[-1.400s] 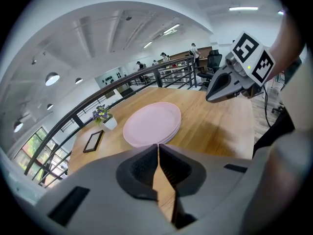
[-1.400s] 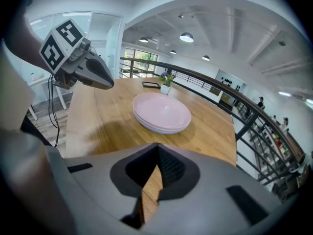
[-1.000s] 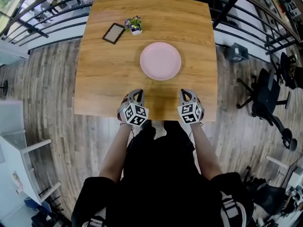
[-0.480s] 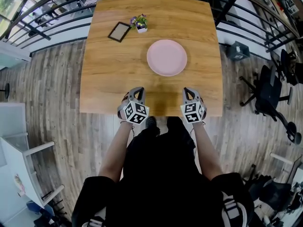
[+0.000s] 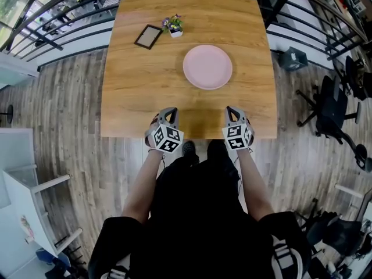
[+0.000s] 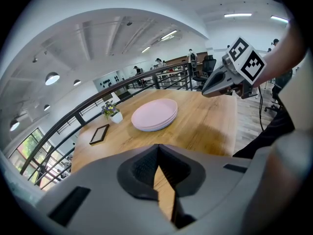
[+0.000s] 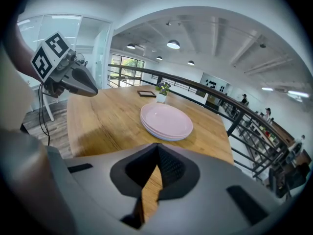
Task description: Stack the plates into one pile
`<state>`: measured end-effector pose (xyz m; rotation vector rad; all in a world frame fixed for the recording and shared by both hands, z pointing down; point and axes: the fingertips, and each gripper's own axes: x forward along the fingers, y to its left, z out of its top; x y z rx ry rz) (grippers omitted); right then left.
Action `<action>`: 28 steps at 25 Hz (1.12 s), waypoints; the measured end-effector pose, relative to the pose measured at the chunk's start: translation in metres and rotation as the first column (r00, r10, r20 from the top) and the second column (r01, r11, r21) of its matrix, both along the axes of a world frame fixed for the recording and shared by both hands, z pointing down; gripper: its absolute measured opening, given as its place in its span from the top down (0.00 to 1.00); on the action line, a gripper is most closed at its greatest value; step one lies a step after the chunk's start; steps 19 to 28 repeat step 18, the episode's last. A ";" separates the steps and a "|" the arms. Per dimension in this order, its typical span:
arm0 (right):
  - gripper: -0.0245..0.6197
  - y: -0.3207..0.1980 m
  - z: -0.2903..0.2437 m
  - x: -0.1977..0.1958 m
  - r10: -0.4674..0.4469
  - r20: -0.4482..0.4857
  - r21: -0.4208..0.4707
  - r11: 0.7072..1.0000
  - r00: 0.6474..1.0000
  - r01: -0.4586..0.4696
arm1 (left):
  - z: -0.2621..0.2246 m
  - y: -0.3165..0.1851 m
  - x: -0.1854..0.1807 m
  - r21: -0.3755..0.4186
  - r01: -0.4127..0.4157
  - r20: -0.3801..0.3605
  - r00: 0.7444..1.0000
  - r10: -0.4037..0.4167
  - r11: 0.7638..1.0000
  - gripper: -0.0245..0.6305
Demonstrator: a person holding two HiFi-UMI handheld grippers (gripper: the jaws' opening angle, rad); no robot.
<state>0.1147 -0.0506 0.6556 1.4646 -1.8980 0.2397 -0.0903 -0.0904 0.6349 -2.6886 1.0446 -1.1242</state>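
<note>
While the pink plates (image 5: 207, 67) are sitting piled on the middle of the bench (image 5: 139, 92), the left hand-held gripper (image 5: 169, 112) and right hand-held gripper (image 5: 231, 110) are hovering clenched and empty at its near edge.

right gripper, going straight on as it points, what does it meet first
Probably the bare wooden table just ahead of the right gripper, short of the pink plates, though depth is unclear.

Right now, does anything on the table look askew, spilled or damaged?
Nothing stands out. The plates sit in one even pile, the pot stands upright, the frame lies flat, and the left tool and right tool are shut and empty at the table edge.
</note>
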 end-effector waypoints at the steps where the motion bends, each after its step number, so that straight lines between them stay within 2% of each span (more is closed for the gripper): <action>1: 0.95 0.000 0.000 0.000 0.003 0.000 -0.002 1.000 1.000 -0.003 | -0.001 0.000 -0.001 0.000 0.001 0.000 1.000 -0.001 1.000 0.93; 28: 0.95 0.003 -0.001 -0.005 0.018 0.004 0.002 1.000 1.000 -0.018 | -0.004 -0.001 -0.003 0.010 -0.017 -0.010 1.000 0.017 1.000 0.93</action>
